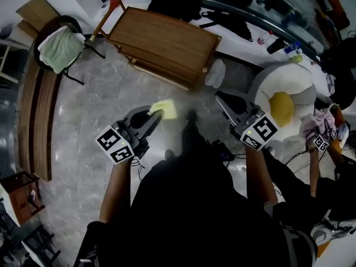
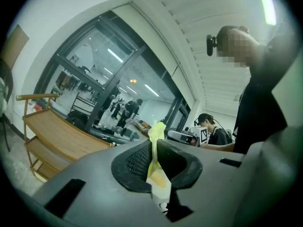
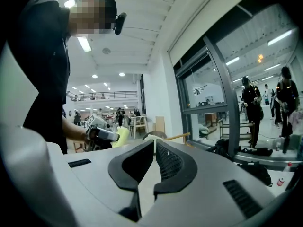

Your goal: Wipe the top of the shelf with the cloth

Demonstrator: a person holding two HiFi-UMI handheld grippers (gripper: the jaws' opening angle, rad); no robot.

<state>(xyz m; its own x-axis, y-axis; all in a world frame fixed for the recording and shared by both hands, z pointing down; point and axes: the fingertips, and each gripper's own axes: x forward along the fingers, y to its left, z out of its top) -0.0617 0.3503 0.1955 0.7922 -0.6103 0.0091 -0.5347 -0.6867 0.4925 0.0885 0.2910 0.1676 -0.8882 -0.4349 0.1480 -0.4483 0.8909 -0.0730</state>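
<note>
Left gripper (image 1: 151,121), on the near side of the wooden shelf (image 1: 164,40): jaws clamped on a yellow cloth (image 1: 164,108), which juts past their tips, clear of the shelf top. Right gripper (image 1: 222,100), also before the shelf: jaws closed together, holding nothing.

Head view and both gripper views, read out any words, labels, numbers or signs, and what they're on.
No text is readable anywhere.
Left gripper and right gripper: square marker patterns only, no letters.
Cloth: plain, no print.
Bottles by the window: labels too small to read.
</note>
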